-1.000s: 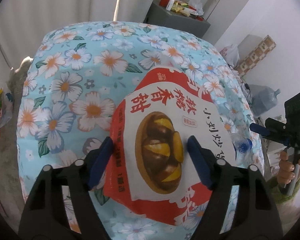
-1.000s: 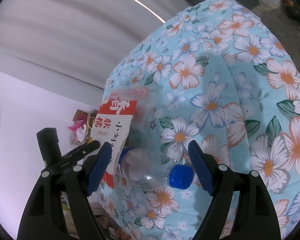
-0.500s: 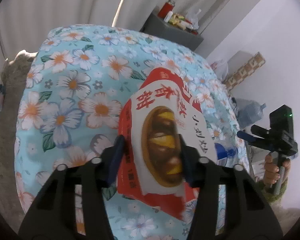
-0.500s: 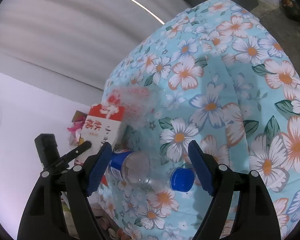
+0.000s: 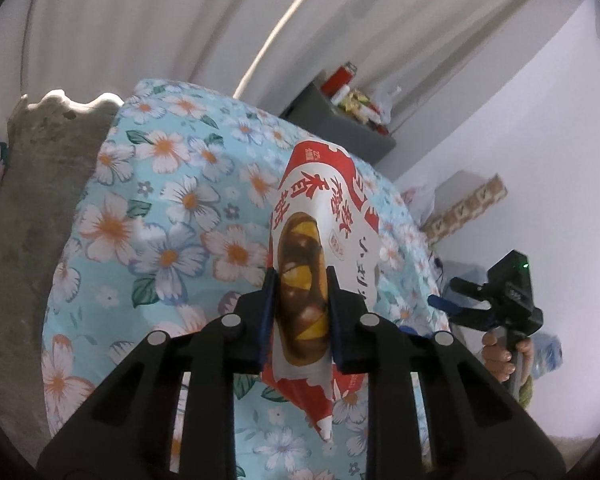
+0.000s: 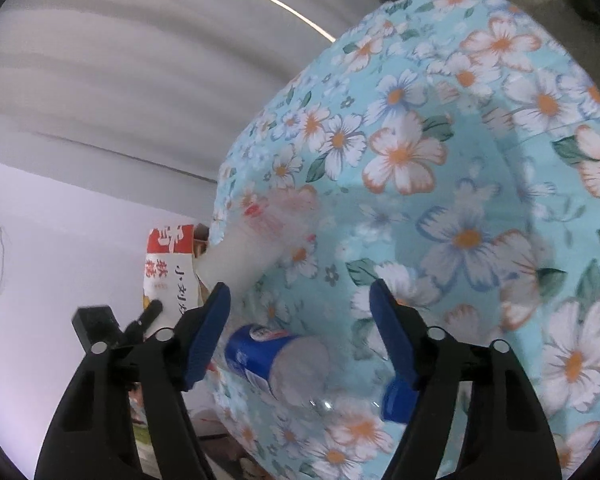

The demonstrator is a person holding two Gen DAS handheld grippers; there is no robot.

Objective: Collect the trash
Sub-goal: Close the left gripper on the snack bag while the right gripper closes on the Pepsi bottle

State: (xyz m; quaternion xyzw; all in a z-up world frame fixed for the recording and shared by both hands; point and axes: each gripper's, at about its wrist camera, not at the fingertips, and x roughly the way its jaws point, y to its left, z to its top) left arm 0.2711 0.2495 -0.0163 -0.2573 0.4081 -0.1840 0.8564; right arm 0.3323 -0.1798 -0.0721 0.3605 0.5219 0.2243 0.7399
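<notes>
Left gripper (image 5: 298,304) jaws closing, pinching paper snack bag (image 5: 320,248), lifted above bed (image 5: 160,208) edge. Right gripper (image 6: 300,332) jaws apart, closing around plastic bottle (image 6: 276,364) lying at same edge; better centre on body before squeeze.

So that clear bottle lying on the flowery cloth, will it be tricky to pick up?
Probably a little. The bottle lies on its side, so it may roll when nudged. It looks empty and see-through, so likely light and easy to squash. The right gripper straddles it, jaws closing but not yet touching; smooth plastic might slip.
</notes>
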